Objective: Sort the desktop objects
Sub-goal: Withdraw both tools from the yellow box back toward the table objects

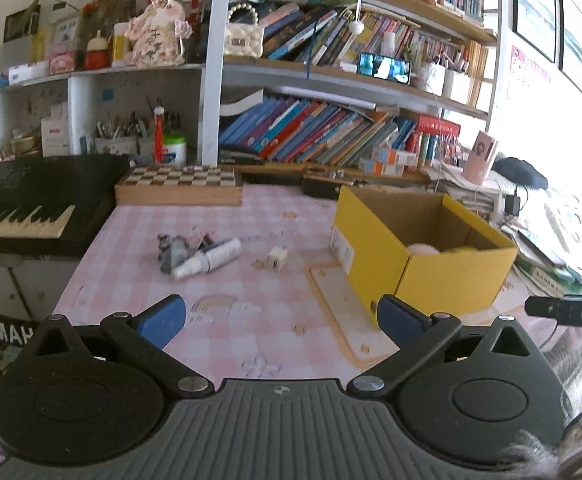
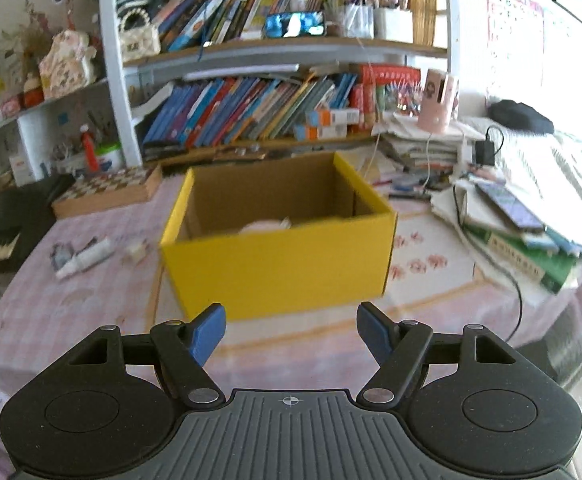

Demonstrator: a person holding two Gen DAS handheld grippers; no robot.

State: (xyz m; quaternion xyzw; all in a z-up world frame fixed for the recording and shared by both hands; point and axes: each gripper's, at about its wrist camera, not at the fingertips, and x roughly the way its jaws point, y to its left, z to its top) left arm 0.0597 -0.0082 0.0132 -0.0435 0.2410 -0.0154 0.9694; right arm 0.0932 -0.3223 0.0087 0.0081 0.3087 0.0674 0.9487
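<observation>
An open yellow cardboard box (image 1: 457,274) (image 2: 279,268) stands on the pink checked tablecloth, with a pale pink object (image 1: 423,249) (image 2: 265,226) inside. Left of it lie a white tube (image 1: 207,260) (image 2: 85,259), a small grey-blue item (image 1: 173,250) (image 2: 61,254) and a small white cube (image 1: 277,258) (image 2: 137,251). My left gripper (image 1: 281,318) is open and empty, above the cloth in front of these items. My right gripper (image 2: 291,330) is open and empty, just in front of the box's near wall.
A black keyboard (image 1: 23,204) sits at the left edge and a chessboard box (image 1: 179,186) at the back. Stacked books and papers with a cable (image 2: 523,248) crowd the right side. Bookshelves (image 1: 331,132) rise behind. The right gripper's edge (image 1: 571,311) shows in the left wrist view.
</observation>
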